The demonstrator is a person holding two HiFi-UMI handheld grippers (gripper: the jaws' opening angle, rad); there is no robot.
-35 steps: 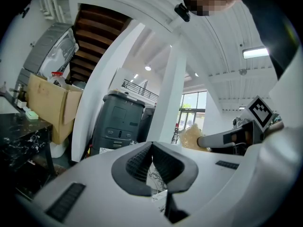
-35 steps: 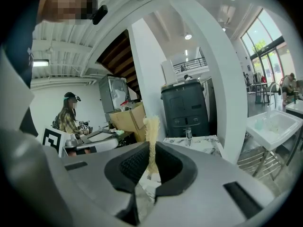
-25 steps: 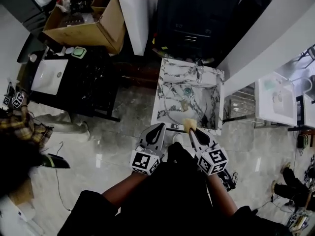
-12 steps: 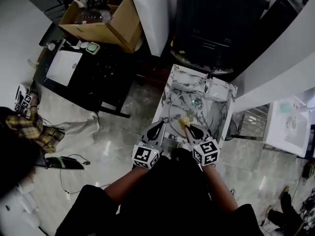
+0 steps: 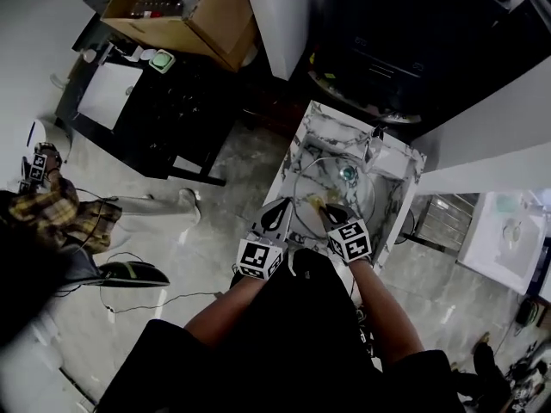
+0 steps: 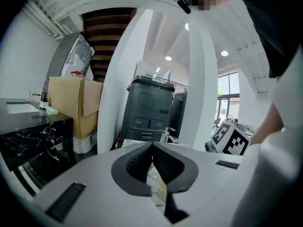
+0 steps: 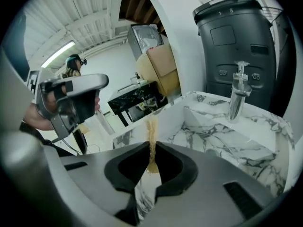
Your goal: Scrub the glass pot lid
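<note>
Lid [image 5: 343,188] sits in the sink [image 5: 303,144], centre right of the head view. Left gripper [image 5: 277,217] jaws look clenched on its rim. Right gripper [image 5: 325,210] jaws grasp a sponge [image 7: 151,138] at the glass. Scrubbing seems under way; next, sweep the sponge across with steady pressure.

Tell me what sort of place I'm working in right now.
Probably a showroom or test workshop, not a home kitchen: a marble-patterned sink unit stands alone on a polished floor, a second white basin sits in a black counter nearby, and an open cardboard box stands beyond.
</note>
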